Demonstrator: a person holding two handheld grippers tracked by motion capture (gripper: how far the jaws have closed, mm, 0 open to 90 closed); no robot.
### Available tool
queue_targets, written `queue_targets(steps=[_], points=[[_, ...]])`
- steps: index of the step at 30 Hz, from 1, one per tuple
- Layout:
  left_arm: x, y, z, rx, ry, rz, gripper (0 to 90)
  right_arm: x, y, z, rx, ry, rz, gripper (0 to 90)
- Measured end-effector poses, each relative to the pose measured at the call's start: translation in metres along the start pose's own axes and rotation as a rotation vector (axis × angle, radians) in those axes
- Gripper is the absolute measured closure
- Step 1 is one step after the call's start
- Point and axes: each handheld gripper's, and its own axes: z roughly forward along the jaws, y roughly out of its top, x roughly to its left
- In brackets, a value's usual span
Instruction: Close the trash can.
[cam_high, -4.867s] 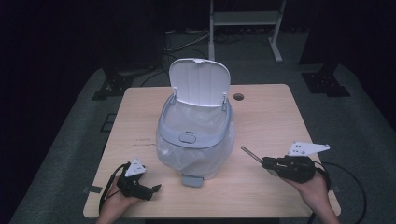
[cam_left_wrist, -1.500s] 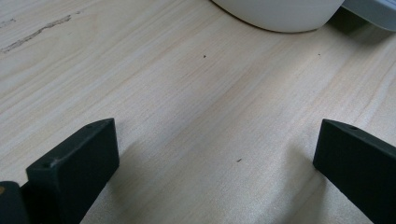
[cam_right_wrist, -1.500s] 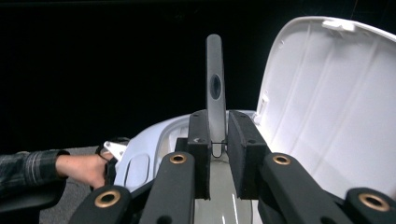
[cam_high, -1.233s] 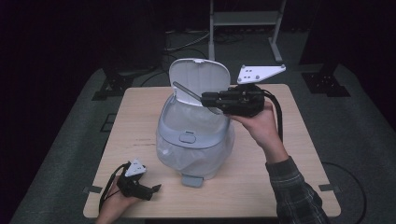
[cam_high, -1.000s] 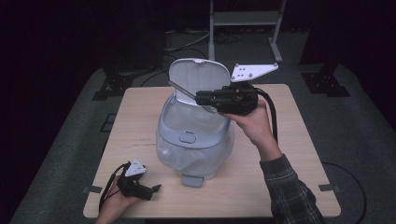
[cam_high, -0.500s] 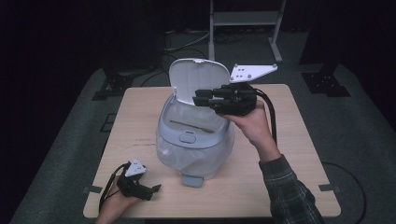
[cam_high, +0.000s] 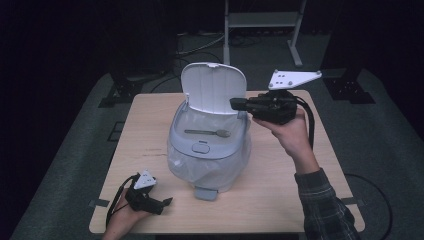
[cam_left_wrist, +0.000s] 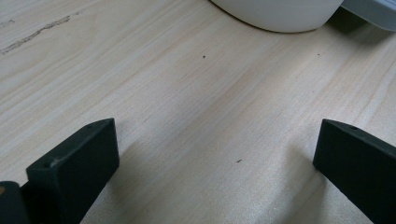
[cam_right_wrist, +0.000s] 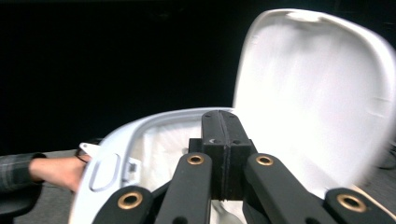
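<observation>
While we look down from the high view, the wooden table (cam_high: 280, 200) is the widest thing before us, standing on a dark grey floor. At its middle sits a pale grey bin (cam_high: 209, 150) lined with a clear bag, its white lid (cam_high: 212, 87) tipped up and back, and a small foot pedal (cam_high: 205, 193) juts from its base toward the near edge. Inside the open mouth of the bin we see a spoon (cam_high: 207, 132) lying crosswise, handle to the left and bowl to the right.

Our right hand (cam_high: 287, 132) is raised over the bin's right rim, holding the right gripper (cam_high: 239, 104) level with its nose pointing left, just in front of the lid. In the right gripper view its two black jaws are pressed flat together with nothing between them, the lid's white inner face just beyond.

Our left hand (cam_high: 122, 217) rests at the near left corner of the table with the left gripper (cam_high: 165, 202) low on the wood. In the left gripper view its jaws stand wide apart over bare tabletop, holding nothing, with the bin's rounded base ahead.
</observation>
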Motion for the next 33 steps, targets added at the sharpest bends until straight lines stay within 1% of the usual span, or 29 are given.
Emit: queue_targets(steps=[4,8,9,10,12,14,16,19,21,22,25,32,33], points=[[0.0,0.0,0.0,0.0,0.0,0.0,0.0,-0.009,-0.002,-0.014,-0.003,-0.053,0.002,90.0],[0.0,0.0,0.0,0.0,0.0,0.0,0.0,-0.019,-0.004,-0.025,-0.008,-0.118,0.013,90.0],[0.0,0.0,0.0,0.0,0.0,0.0,0.0,-0.019,-0.004,-0.025,-0.008,-0.118,0.013,90.0],[0.0,0.0,0.0,0.0,0.0,0.0,0.0,-0.026,-0.004,-0.028,-0.013,-0.145,0.019,90.0],[0.0,0.0,0.0,0.0,0.0,0.0,0.0,-0.032,-0.004,-0.03,-0.024,-0.161,0.029,90.0],[0.0,0.0,0.0,0.0,0.0,0.0,0.0,-0.038,-0.003,-0.03,-0.018,-0.181,0.029,90.0],[0.0,0.0,0.0,0.0,0.0,0.0,0.0,-0.044,-0.002,-0.028,-0.02,-0.189,0.035,90.0],[0.0,0.0,0.0,0.0,0.0,0.0,0.0,-0.051,0.0,-0.024,-0.026,-0.188,0.042,90.0],[0.0,0.0,0.0,0.0,0.0,0.0,0.0,-0.053,0.0,-0.022,-0.026,-0.189,0.041,90.0],[0.0,0.0,0.0,0.0,0.0,0.0,0.0,-0.057,0.001,-0.017,-0.022,-0.192,0.045,90.0],[0.0,0.0,0.0,0.0,0.0,0.0,0.0,-0.062,0.002,-0.008,-0.021,-0.193,0.05,90.0],[0.0,0.0,0.0,0.0,0.0,0.0,0.0,-0.066,0.006,0.011,-0.01,-0.18,0.048,90.0],[0.0,0.0,0.0,0.0,0.0,0.0,0.0,-0.066,0.006,0.011,-0.01,-0.18,0.048,90.0]])
